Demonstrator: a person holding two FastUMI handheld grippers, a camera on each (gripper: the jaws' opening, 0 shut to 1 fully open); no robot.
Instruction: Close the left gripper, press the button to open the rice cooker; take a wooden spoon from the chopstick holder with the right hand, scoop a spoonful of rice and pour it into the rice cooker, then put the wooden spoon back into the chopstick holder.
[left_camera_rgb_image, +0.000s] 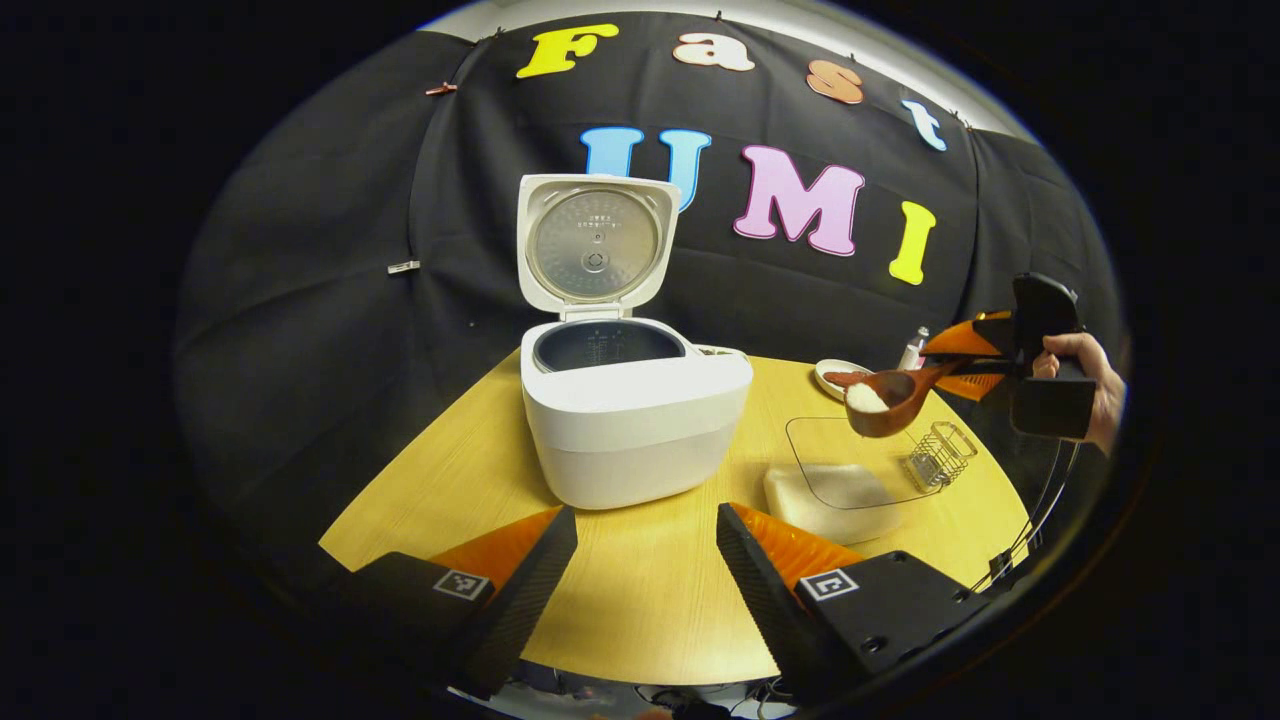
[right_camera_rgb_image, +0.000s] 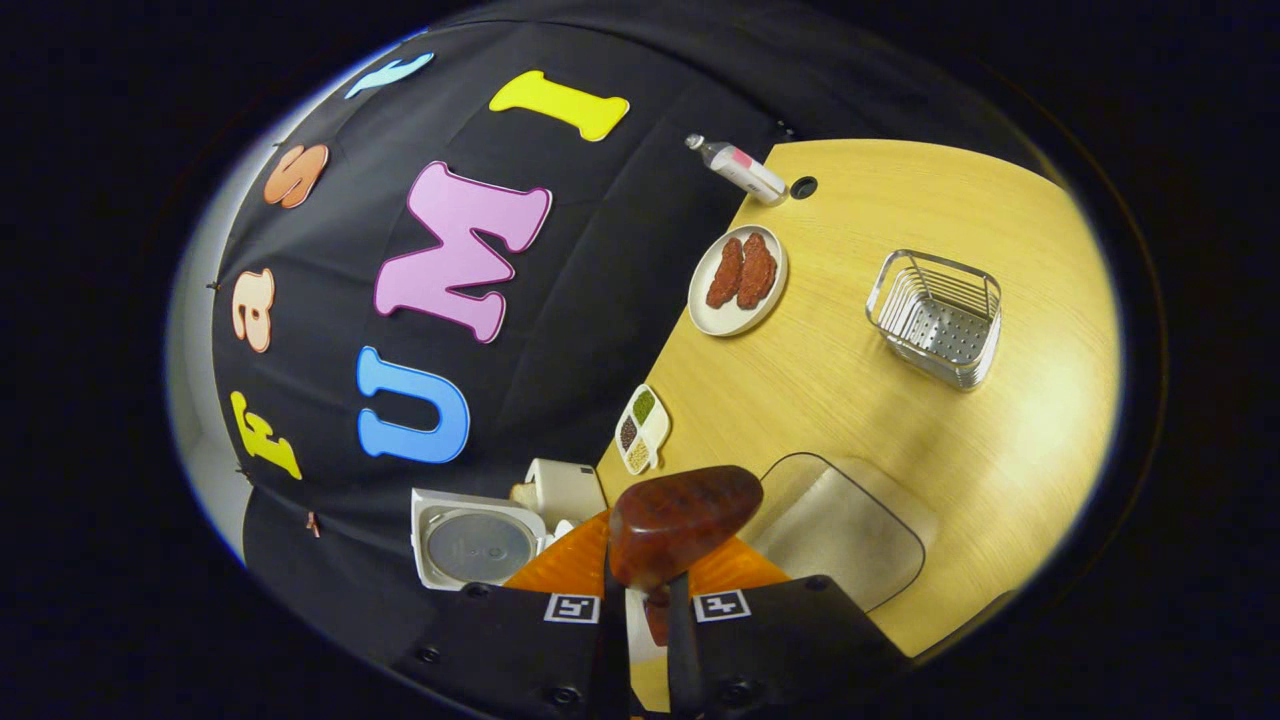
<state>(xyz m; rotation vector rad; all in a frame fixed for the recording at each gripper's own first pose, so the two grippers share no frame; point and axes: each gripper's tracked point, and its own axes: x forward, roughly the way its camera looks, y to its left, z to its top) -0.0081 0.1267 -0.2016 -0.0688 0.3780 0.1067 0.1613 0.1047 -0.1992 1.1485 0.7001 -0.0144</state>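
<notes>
The right gripper clamps the wooden spoon, seemingly loaded, right of the open rice cooker; keep it level. The left gripper is spread.

Bright overhead light, sharp centre, fisheye-warped edges.
</notes>
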